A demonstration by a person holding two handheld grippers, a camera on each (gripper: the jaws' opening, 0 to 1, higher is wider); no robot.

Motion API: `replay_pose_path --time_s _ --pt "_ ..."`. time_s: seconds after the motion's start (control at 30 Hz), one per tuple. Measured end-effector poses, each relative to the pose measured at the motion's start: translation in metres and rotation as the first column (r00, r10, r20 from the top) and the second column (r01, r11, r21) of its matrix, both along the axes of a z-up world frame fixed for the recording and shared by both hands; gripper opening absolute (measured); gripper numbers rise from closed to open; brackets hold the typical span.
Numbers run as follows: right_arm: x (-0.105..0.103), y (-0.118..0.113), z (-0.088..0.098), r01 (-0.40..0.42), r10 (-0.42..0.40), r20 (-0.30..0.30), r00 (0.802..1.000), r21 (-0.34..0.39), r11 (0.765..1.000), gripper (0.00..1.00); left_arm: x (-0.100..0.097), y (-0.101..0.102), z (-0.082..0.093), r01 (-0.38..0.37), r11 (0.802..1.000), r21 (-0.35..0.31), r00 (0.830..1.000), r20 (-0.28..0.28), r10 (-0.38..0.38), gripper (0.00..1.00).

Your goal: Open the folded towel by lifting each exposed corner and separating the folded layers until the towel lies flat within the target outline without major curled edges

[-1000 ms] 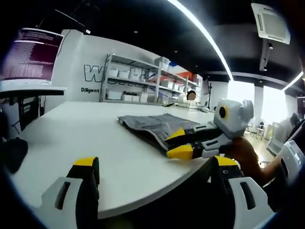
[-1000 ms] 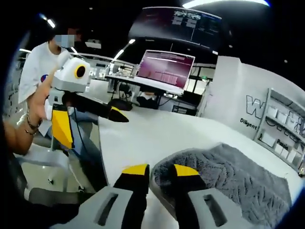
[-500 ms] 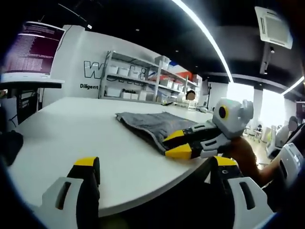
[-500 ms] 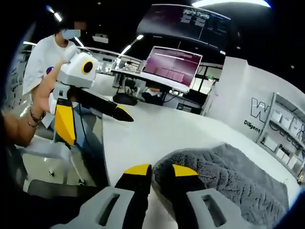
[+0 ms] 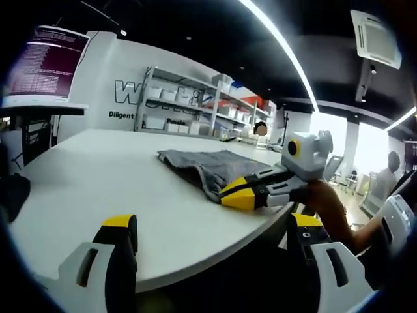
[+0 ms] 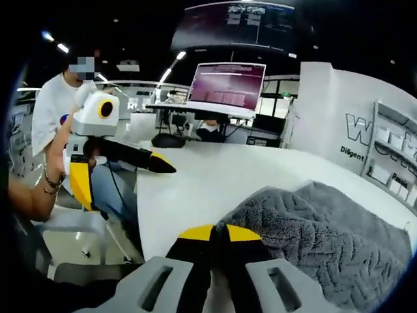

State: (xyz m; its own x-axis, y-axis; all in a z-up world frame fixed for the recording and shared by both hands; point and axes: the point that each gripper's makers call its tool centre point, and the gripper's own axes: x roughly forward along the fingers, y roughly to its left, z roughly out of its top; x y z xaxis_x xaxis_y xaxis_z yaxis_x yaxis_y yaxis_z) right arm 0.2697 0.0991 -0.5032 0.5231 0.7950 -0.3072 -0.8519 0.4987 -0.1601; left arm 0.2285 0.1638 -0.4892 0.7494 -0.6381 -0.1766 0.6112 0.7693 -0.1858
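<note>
A grey folded towel (image 5: 199, 166) lies on the white table (image 5: 98, 176), near its right edge. My right gripper (image 5: 228, 195) reaches in from the right in the left gripper view, jaws together at the towel's near corner. In the right gripper view the towel (image 6: 326, 241) spreads to the right, and my right gripper (image 6: 218, 233) is shut on its near corner, yellow tips touching. My left gripper (image 5: 212, 225) stands wide open over the table's front edge with nothing in it. It appears at the left of the right gripper view as the left gripper (image 6: 129, 188), off the table's end.
A dark object (image 5: 13, 195) lies at the table's left end. Shelves (image 5: 189, 111) with boxes stand behind the table, and monitors (image 6: 228, 88) on a desk beyond it. A person in a white shirt (image 6: 55, 107) holds the grippers beside a chair (image 6: 71, 225).
My right gripper's jaws, apart around the towel's near corner, have closed on it. The left gripper stays open and has barely moved.
</note>
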Motion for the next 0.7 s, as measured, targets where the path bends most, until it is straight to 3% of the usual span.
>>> replay_pose_path --time_s 0.13,0.33,0.4,0.6,0.7 --pt "-0.003 -0.003 0.008 -0.031 0.031 -0.013 0.999 0.035 0.999 0.02 -0.001 0.001 -0.002 -0.004 1.0 0.008 1.0 -0.005 0.004 0.94" --pt "0.002 -0.015 0.043 -0.052 0.067 -0.061 0.996 0.219 0.974 0.02 -0.011 -0.006 0.002 0.042 0.999 -0.01 0.999 0.004 -0.042 0.93" --pt "0.007 -0.024 0.051 -0.054 0.069 -0.058 0.996 0.228 0.972 0.02 -0.012 -0.005 0.005 0.037 0.999 -0.004 0.999 0.015 -0.037 0.93" --pt "0.033 -0.067 0.076 0.054 -0.054 -0.01 0.999 0.257 0.965 0.02 -0.011 -0.003 0.005 0.024 1.0 0.001 1.0 0.021 -0.024 0.95" --pt "0.05 -0.097 0.084 0.129 -0.137 0.019 0.99 0.234 0.964 0.02 -0.009 -0.003 0.004 0.02 1.0 0.004 1.0 0.016 -0.02 0.95"
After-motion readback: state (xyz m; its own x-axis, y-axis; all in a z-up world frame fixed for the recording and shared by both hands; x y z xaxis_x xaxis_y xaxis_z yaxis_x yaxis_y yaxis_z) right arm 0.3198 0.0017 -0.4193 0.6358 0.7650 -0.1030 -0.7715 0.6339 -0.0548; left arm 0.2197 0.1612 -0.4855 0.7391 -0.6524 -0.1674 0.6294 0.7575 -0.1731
